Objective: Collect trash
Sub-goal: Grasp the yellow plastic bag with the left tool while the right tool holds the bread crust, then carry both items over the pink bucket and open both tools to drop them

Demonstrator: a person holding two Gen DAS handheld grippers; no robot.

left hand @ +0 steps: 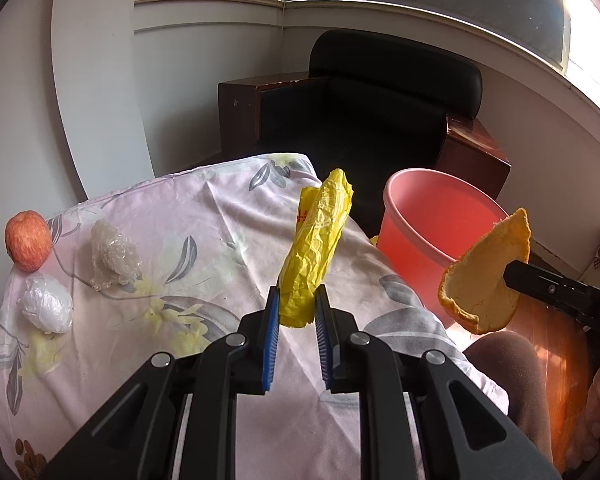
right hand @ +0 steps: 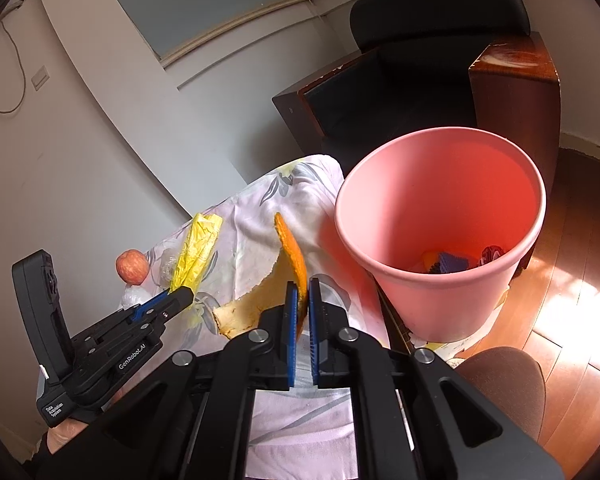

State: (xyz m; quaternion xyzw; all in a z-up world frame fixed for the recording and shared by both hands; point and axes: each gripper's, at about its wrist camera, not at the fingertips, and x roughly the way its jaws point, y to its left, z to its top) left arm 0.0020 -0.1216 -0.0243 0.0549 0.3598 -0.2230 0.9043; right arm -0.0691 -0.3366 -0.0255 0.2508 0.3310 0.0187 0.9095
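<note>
Left hand-held gripper (left hand: 297, 304) pinches crinkled yellow bag (left hand: 316, 248); right hand-held gripper (right hand: 302, 300) clamps curved orange peel (right hand: 290, 256) nr pink bin (right hand: 440, 152).

The bin (right hand: 440, 216) is pink, glowing red inside where sun strikes. The crumpled bag (left hand: 316, 248) is bright yellow; the peel (left hand: 484, 276) orange outside, pale yellow within. The cloth (left hand: 204, 240) is pale pink (grey leaves, yellow flowers). Far left, the apple (left hand: 28, 246) is red.

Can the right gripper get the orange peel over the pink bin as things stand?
Probably yes. The right gripper is shut on the orange peel, held in the air, and the pink bin stands just to its right, mouth open, nothing between.
</note>
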